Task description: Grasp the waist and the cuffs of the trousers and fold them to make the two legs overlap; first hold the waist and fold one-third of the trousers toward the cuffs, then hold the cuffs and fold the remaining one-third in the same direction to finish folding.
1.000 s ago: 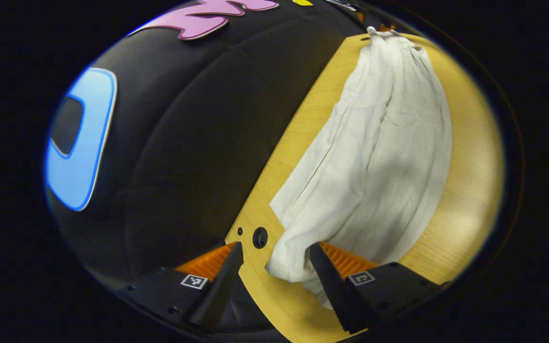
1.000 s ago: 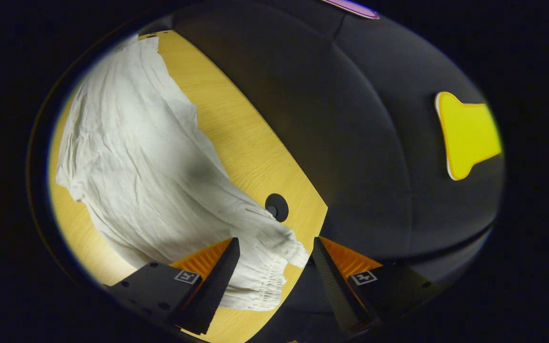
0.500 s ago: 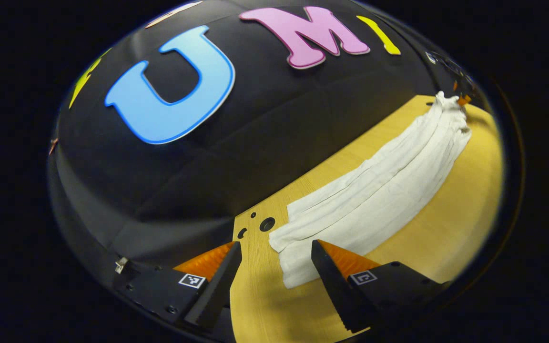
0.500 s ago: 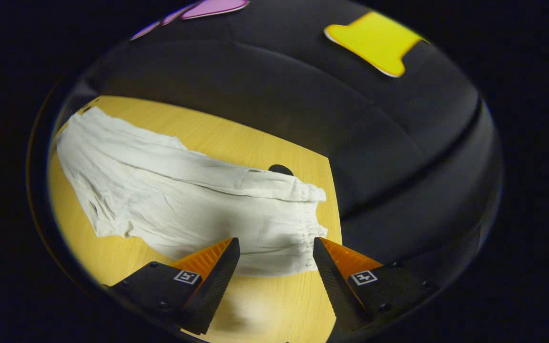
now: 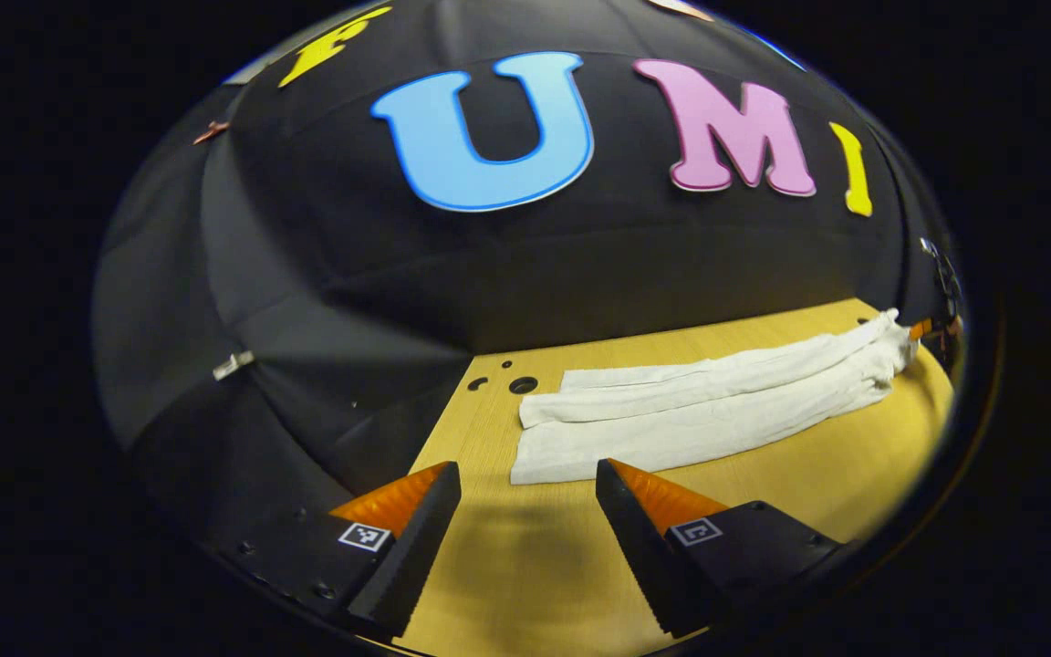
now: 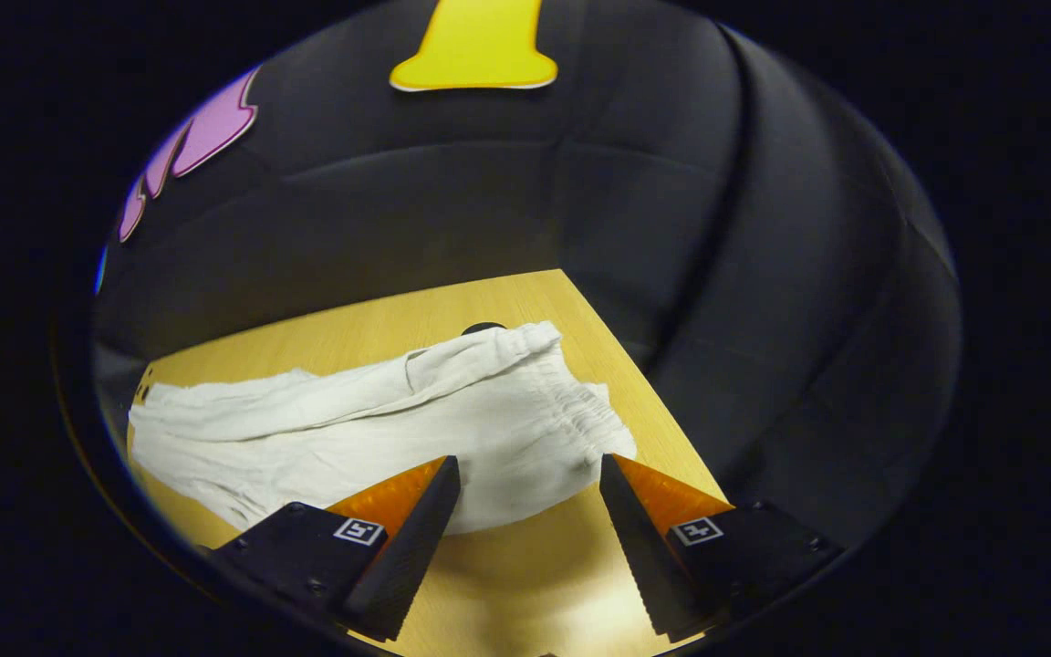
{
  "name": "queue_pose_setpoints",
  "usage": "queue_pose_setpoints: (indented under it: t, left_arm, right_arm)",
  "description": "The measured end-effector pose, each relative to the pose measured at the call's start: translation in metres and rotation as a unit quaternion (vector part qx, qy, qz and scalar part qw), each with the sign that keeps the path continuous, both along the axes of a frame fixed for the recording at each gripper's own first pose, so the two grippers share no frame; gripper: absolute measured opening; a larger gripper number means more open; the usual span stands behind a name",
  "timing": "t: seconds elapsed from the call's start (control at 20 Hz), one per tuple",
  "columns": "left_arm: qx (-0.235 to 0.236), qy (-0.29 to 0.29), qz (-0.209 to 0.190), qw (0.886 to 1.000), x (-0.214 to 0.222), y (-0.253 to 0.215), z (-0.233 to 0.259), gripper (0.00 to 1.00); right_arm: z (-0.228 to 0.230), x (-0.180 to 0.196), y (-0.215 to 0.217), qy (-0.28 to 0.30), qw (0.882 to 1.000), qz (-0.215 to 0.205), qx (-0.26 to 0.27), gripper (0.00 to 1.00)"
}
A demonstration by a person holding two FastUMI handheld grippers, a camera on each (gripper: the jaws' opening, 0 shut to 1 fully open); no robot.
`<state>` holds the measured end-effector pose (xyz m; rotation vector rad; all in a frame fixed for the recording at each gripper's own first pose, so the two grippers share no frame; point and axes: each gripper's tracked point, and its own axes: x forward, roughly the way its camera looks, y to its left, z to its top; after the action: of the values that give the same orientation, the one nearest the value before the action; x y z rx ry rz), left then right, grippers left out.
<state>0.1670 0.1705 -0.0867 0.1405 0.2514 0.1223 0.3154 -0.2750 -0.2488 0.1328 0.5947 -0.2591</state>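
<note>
Left gripper (image 5: 528, 511): fingers spread wide apart, nothing between them, poised above bare light wooden bench (image 5: 507, 584). Its shadow falls on the wood between the fingers.

Right gripper (image 6: 530, 511): fingers likewise spread wide, holding nothing, set over the near edge of the trousers' waist end; whether they touch the cloth cannot be told.

White crumpled cotton trousers (image 5: 699, 401): lying flat and lengthwise on the bench, the two legs one over the other. In the left gripper view the cuffs (image 5: 548, 452) lie just beyond the fingertips, a strip of bare wood between; the garment runs away to the far right, where its end is bunched at the bench edge. In the right gripper view the trousers (image 6: 352, 429) run the other way, the gathered elastic waist (image 6: 580, 401) nearest, just beyond and between the fingertips, and the legs stretch off to the left.

Round dark holes in the bench (image 5: 522, 384): in the left gripper view, a small cluster just beyond the cuffs near the far left corner. In the right gripper view, one dark hole (image 6: 482, 327) peeps out behind the waist.

Small orange object (image 5: 922, 327): left gripper view, just beside the bunched far end of the trousers; too small to identify.
</note>
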Motion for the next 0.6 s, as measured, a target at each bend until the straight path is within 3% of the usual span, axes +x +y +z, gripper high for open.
queue_pose_setpoints:
  t: [0.35,0.6]
  left_arm:
    - [-0.05,0.019,0.042,0.998,-0.023,0.006,-0.01,0.96]
    - [-0.077,0.029,0.035,0.996,-0.027,-0.005,-0.018,0.96]
  right_arm:
    - [-0.017,0.008,-0.022,-0.03,0.989,-0.127,0.067,1.0]
    - [-0.02,0.009,-0.026,-0.033,0.975,-0.17,0.137,0.99]
